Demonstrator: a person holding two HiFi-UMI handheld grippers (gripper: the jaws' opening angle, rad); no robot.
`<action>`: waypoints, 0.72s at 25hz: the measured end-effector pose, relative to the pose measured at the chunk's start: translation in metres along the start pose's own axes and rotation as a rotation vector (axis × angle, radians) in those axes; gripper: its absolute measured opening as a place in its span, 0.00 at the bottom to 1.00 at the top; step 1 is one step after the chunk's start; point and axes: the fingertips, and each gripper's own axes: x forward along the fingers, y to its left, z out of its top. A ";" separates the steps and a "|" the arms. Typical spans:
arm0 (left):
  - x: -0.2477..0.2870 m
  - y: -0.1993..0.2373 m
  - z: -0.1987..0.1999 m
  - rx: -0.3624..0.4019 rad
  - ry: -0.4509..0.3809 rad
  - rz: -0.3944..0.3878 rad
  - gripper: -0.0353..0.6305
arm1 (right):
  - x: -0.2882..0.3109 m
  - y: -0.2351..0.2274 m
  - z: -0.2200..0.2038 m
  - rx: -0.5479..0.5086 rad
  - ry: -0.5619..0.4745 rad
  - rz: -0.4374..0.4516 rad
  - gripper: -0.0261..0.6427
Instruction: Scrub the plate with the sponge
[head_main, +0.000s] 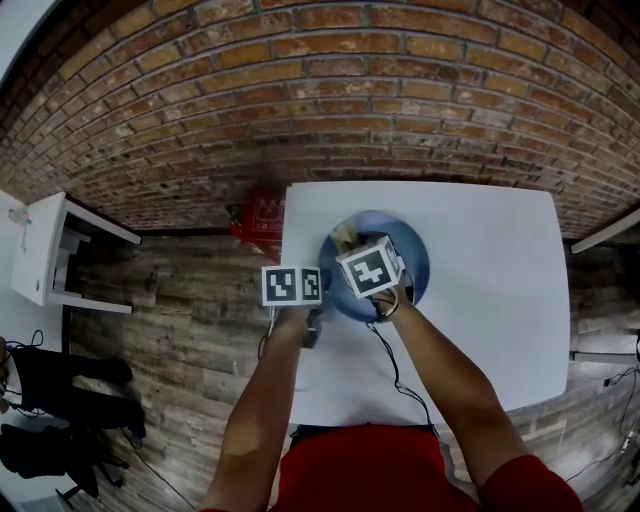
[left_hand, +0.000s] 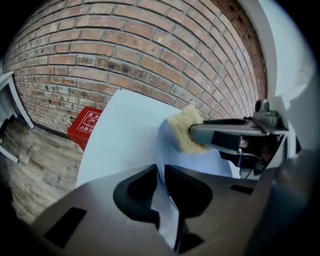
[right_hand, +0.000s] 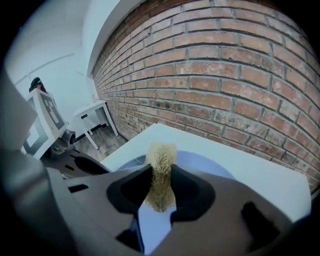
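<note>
Person w/ 2 hand-held grippers works at a white table (head_main: 490, 310) set against a brick wall (head_main: 300, 100). L gripper (left_hand: 162, 197) is narrowed onto the near-left rim of the blue plate (left_hand: 205, 161), rim pinched between its jaws. R gripper (right_hand: 160, 187) clamps a tan sponge (right_hand: 161, 165), held just above the plate's far-left part. Plate sits close to the table's left edge, and broad tabletop runs to its right. Beyond that left edge: a red box (head_main: 258, 218) by the wall and wood floor (head_main: 180, 320).
</note>
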 end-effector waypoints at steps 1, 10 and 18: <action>0.000 0.000 0.000 -0.006 -0.004 0.002 0.14 | 0.003 0.000 -0.001 -0.002 0.009 0.000 0.22; 0.001 0.001 0.002 -0.026 -0.030 0.014 0.12 | 0.007 -0.023 -0.011 -0.007 0.055 -0.029 0.22; 0.000 0.002 0.006 -0.050 -0.042 0.020 0.12 | -0.014 -0.081 -0.027 0.025 0.100 -0.133 0.22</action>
